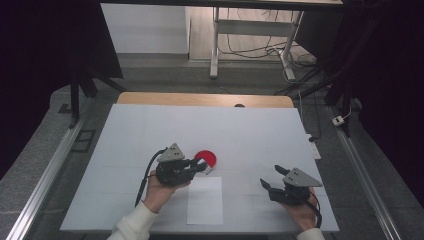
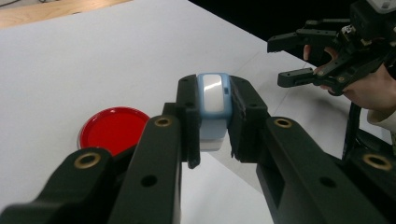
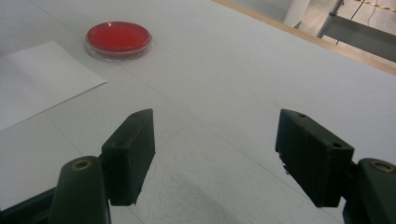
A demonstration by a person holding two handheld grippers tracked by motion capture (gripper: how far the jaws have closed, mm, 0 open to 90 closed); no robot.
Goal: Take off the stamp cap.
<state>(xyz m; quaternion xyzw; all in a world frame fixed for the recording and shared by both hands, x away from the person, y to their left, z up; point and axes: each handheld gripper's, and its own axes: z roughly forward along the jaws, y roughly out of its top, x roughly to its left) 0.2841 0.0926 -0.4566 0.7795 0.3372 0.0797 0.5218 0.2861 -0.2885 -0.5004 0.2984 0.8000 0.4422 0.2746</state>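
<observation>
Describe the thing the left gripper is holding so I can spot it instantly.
On the white table, go to the left gripper beside the red dish. Clamped between its jaws is a small light-blue block with a glossy white face, unlike the flat paper sheet nearby.

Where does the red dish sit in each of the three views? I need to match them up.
High view: the red dish lies mid-table, just beyond the left tool and above the white paper sheet.
Left gripper view: lower left, on the table left of the tool's jaws, which clamp a small blue-and-white object.
Right gripper view: upper left, beyond the sheet's corner.
Shared landmark: the white paper sheet beside the dish.
</observation>
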